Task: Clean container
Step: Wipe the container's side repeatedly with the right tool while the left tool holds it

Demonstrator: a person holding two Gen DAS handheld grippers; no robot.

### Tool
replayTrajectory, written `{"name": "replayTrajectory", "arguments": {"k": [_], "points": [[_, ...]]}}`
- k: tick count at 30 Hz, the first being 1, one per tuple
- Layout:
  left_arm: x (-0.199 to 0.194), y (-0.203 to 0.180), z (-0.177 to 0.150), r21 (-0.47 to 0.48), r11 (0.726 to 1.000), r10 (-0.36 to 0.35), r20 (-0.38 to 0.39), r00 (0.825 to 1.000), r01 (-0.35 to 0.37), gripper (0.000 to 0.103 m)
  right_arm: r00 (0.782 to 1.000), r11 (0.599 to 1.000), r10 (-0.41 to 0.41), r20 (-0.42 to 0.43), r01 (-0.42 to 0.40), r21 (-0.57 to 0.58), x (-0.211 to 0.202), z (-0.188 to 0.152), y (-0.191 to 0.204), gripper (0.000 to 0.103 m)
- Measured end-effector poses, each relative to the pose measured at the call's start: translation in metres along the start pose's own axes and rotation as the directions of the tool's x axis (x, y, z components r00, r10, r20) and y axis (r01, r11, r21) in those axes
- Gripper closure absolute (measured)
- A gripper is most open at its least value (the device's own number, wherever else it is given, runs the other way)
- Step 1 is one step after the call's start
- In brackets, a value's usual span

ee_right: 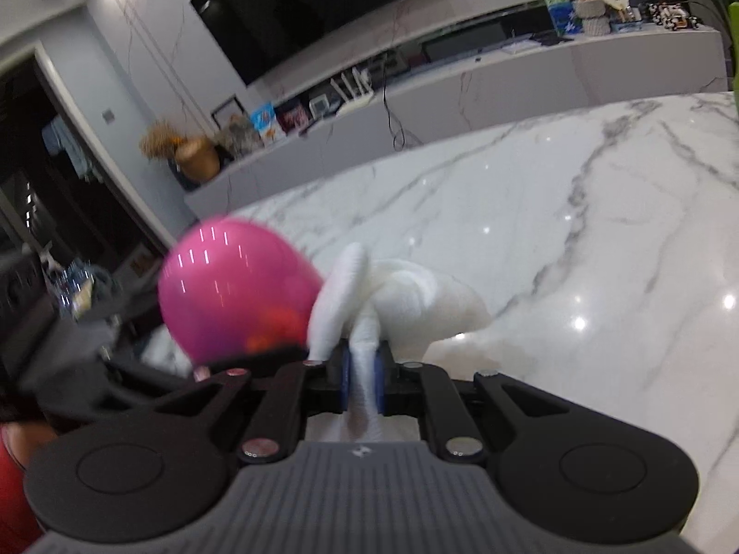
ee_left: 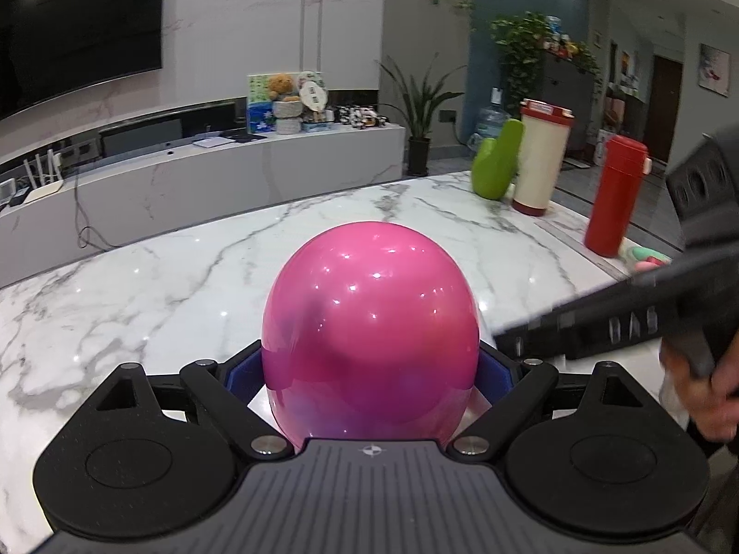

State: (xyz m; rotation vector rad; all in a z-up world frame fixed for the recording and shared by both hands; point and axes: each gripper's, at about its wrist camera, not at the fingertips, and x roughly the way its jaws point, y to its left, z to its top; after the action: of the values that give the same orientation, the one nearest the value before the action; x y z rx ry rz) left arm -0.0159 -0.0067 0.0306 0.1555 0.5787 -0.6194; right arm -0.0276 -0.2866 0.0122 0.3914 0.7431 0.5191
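Observation:
A glossy pink rounded container point(ee_left: 369, 323) fills the middle of the left wrist view. My left gripper point(ee_left: 369, 371) is shut on it, blue pads against both sides, holding it above the marble table point(ee_left: 138, 300). In the right wrist view my right gripper point(ee_right: 362, 385) is shut on a white cloth point(ee_right: 397, 295) that bunches out ahead of the fingers. The pink container also shows in the right wrist view point(ee_right: 231, 295), blurred, at the left, touching or just beside the cloth. The right gripper's black body point(ee_left: 646, 309) shows at the right of the left wrist view.
At the table's far right stand a green vase point(ee_left: 496, 164), a cream tumbler with red lid point(ee_left: 540, 161) and a red bottle point(ee_left: 614, 198). A small green and red object point(ee_left: 646, 256) lies by the bottle. A TV console stands beyond the table.

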Motion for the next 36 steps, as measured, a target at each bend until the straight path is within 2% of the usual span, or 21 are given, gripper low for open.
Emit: {"name": "replayTrajectory", "arguments": {"k": [5, 9, 11, 21, 28, 36], "points": [[-0.001, -0.003, -0.002, 0.012, 1.000, -0.017, 0.000, 1.000, 0.017, 0.013, 0.995, 0.997, 0.062, 0.077, -0.065, 0.034, -0.016, 0.013, 0.003, 0.091], [0.001, -0.004, -0.002, 0.016, 1.000, -0.021, 0.002, 1.000, 0.021, 0.013, 0.983, 0.991, 0.130, 0.131, -0.132, 0.009, -0.033, 0.023, 0.010, 0.091], [0.004, -0.004, -0.001, 0.016, 1.000, -0.020, 0.006, 1.000, 0.020, 0.013, 0.982, 0.991, 0.134, 0.129, -0.132, -0.022, -0.031, 0.030, 0.015, 0.091], [0.019, 0.001, 0.004, 0.028, 0.999, -0.041, 0.029, 0.999, 0.041, 0.013, 0.992, 0.994, 0.105, 0.074, -0.104, -0.014, 0.007, 0.054, -0.010, 0.091], [0.025, 0.002, 0.002, 0.041, 0.998, -0.051, 0.046, 0.998, 0.049, 0.013, 0.998, 0.996, 0.064, -0.030, -0.062, 0.057, 0.044, 0.048, -0.034, 0.091], [0.024, -0.002, 0.002, 0.053, 0.998, -0.027, 0.037, 0.999, 0.025, 0.012, 0.993, 0.995, 0.033, -0.116, -0.023, 0.093, 0.059, 0.039, -0.044, 0.091]]}}
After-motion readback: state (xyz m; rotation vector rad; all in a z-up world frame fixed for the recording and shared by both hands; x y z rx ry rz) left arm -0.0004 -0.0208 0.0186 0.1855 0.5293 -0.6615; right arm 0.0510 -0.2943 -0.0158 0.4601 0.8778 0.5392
